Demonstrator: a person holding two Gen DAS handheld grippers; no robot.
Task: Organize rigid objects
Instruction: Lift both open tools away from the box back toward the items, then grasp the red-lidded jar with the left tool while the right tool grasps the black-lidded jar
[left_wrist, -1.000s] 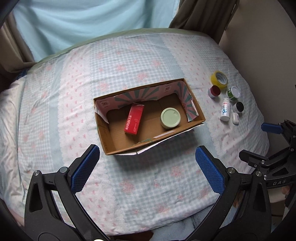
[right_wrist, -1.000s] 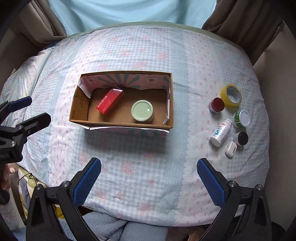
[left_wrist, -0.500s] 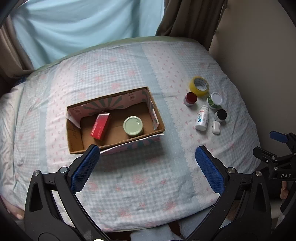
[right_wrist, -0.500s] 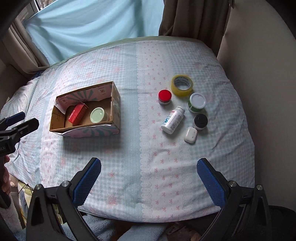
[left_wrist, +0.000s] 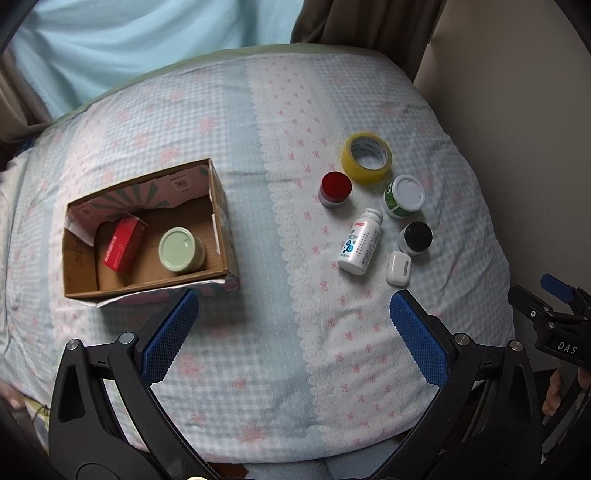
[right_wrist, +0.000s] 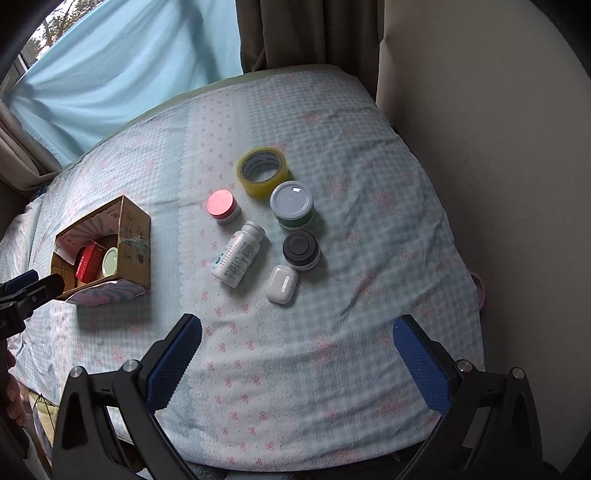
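Cardboard box (left_wrist: 218, 206) with red carton (left_wrist: 123, 245) and maybe a green-lidded jar (left_wrist: 179, 249) inside, both grippers (left_wrist: 293, 332) (right_wrist: 297, 354) wide open, empty.

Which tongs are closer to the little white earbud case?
The right tongs are nearer: the small white earbud case lies just ahead of their open tips. The left tongs hover between it and the cardboard box, so it sits off to their right.

Bed's covered in a soft matt checked cloth sheet (right_wrist: 332, 350). The cardboard box (left_wrist: 221, 206) is plain rough brown card, the tape roll (right_wrist: 263, 173) glossy yellow plastic, the earbud case (right_wrist: 281, 284) smooth white plastic, the gripper pads (right_wrist: 173, 358) textured blue rubber.
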